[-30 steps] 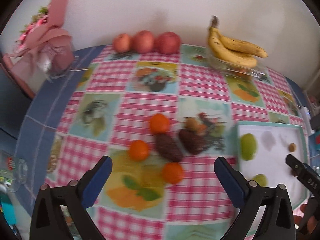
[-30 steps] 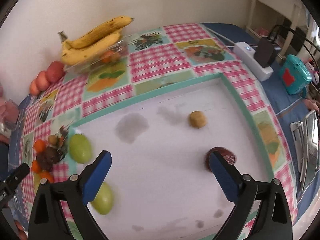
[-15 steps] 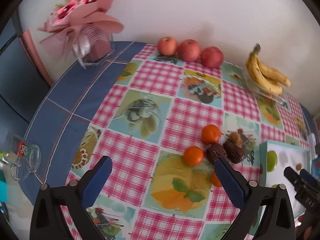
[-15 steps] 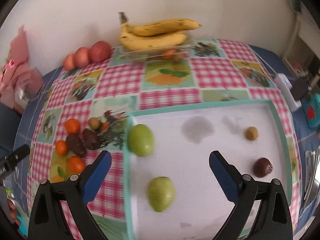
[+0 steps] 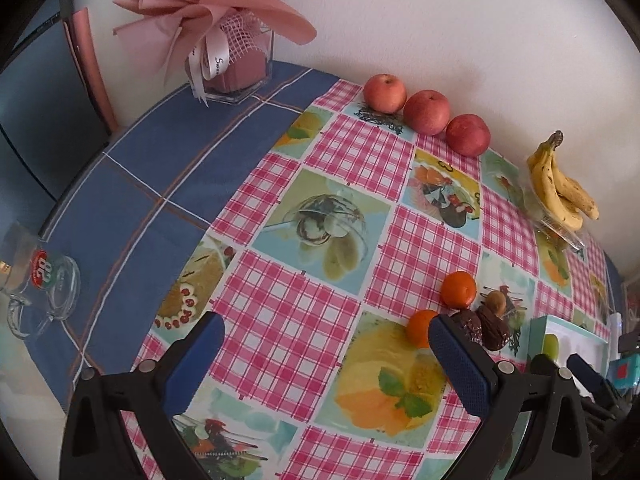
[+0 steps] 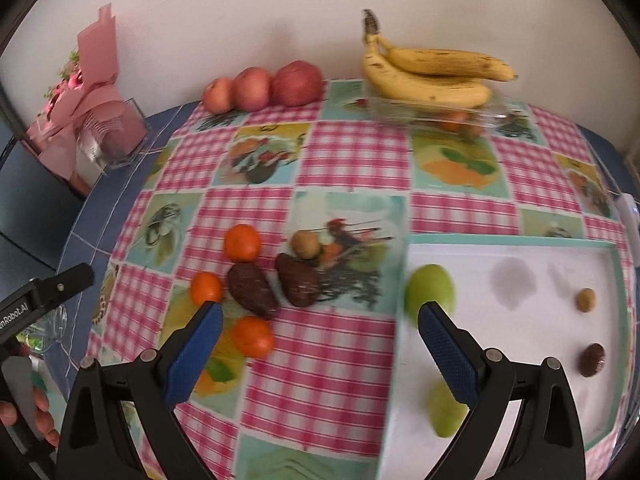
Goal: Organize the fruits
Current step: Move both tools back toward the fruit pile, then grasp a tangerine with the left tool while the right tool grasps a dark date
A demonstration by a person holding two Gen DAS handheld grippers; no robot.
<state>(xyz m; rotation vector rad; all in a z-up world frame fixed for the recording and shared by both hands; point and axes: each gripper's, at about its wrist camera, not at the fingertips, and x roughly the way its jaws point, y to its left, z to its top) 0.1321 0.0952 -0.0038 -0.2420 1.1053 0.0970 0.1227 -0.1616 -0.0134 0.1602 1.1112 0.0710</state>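
Note:
My right gripper (image 6: 318, 350) is open and empty above the checked tablecloth, between a loose fruit cluster and the white tray (image 6: 520, 240). The cluster holds three oranges (image 6: 242, 243), two dark brown fruits (image 6: 251, 289) and a small kiwi (image 6: 305, 244). The tray holds two green fruits (image 6: 430, 290), a small tan fruit (image 6: 586, 300) and a dark round fruit (image 6: 593, 359). My left gripper (image 5: 324, 360) is open and empty at the table's left, with the cluster (image 5: 458, 289) to its right.
Three red apples (image 6: 296, 83) line the back wall. Bananas (image 6: 432, 74) lie on a clear tray. A pink bouquet in a glass vase (image 5: 236, 68) stands at the back left. A glass mug (image 5: 38, 284) sits near the left table edge.
Both grippers swung left. The right wrist view went from the tray to the fruit cluster. The left wrist view went from the cluster to the table's left side.

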